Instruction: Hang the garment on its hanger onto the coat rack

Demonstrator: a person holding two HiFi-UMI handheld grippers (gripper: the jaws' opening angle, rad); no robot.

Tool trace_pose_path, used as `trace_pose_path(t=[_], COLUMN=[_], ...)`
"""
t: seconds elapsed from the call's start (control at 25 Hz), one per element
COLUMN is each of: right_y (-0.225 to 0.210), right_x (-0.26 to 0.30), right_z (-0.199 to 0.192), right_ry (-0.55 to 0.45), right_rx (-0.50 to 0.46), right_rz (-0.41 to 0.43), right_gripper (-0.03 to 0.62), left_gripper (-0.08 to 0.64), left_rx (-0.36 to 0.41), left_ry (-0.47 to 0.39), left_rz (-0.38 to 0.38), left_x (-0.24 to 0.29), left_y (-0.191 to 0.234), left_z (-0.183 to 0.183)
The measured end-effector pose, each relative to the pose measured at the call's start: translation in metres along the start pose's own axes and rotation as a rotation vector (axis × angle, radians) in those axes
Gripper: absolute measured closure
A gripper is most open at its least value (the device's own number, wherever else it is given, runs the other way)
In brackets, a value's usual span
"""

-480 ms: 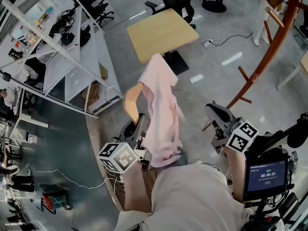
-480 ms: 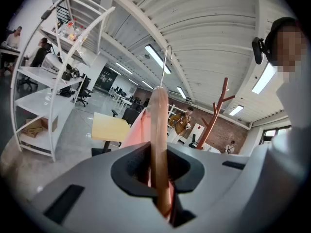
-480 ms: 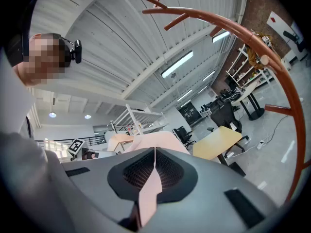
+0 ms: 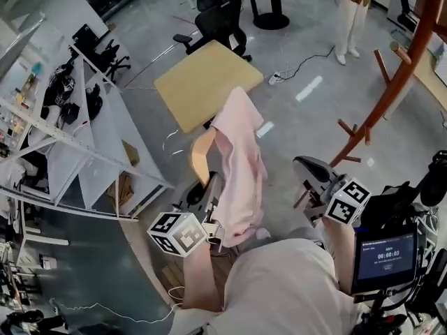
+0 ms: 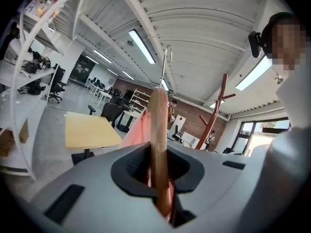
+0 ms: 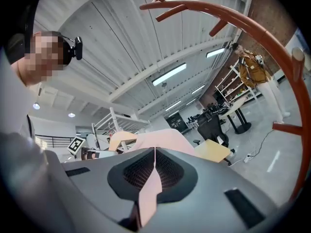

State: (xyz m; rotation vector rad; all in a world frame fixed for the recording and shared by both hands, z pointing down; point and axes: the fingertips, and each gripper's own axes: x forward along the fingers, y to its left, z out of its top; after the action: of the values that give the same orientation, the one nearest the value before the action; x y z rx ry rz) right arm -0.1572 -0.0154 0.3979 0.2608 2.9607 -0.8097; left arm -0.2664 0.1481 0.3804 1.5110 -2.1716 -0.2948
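Note:
A pink garment (image 4: 239, 160) hangs on a wooden hanger (image 4: 201, 153) in front of me. My left gripper (image 4: 209, 188) is shut on the hanger's wooden arm (image 5: 158, 144), whose metal hook (image 5: 166, 64) points upward. To the right, my right gripper (image 4: 305, 166) is shut on a thin strip of the garment's pink fabric (image 6: 148, 193). The right gripper view also shows the garment's bulk (image 6: 163, 139) and the hanger (image 6: 119, 140) beyond the jaws. The reddish-brown coat rack (image 4: 408, 58) stands at the right, its pegs apart from both grippers, and arcs overhead (image 6: 243, 21).
A yellow table (image 4: 202, 82) and a black office chair (image 4: 220, 19) stand behind the garment. White shelving (image 4: 84, 138) fills the left side. A person (image 4: 349, 12) stands at the back right. A small screen (image 4: 386, 255) is mounted by my right forearm.
The head view has swung, so the table and shelving sit further left and lower. The hanger and garment have shifted slightly right. Both grippers keep their hold.

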Motion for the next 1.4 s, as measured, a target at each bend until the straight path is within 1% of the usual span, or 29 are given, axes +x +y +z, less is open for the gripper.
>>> trace_pose_path(t=[0.2, 0.4, 0.72, 0.96, 1.16, 1.4], right_y=[-0.02, -0.044, -0.058, -0.063, -0.072, -0.087], right_x=[0.003, -0.003, -0.017, -0.031, -0.041, -0.06], right_z=[0.019, 0.036, 0.062, 0.075, 0.086, 0.101], right_ry=[-0.023, -0.041, -0.065, -0.107, -0.146, -0.197], right_rx=[-0.013, -0.024, -0.074, -0.084, -0.095, -0.105], right_rz=[-0.042, -0.06, -0.077, -0.132, -0.168, -0.232], right_gripper=[0.579, 0.58, 0.58, 0.58, 0.58, 0.58], left_gripper=[0.522, 0.522, 0.522, 0.522, 0.522, 0.522], left_rx=[0.029, 0.052, 0.1, 0.13, 0.178, 0.217], left_ry=[0.018, 0.023, 0.034, 0.063, 0.089, 0.109], left_rz=[-0.048, -0.058, -0.11, -0.189, -0.248, -0.335], left_x=[0.041, 0.074, 0.129, 0.169, 0.204, 0.242], left_y=[-0.001, -0.004, -0.024, -0.049, -0.073, -0.107], left_z=[0.018, 0.029, 0.051, 0.066, 0.073, 0.081])
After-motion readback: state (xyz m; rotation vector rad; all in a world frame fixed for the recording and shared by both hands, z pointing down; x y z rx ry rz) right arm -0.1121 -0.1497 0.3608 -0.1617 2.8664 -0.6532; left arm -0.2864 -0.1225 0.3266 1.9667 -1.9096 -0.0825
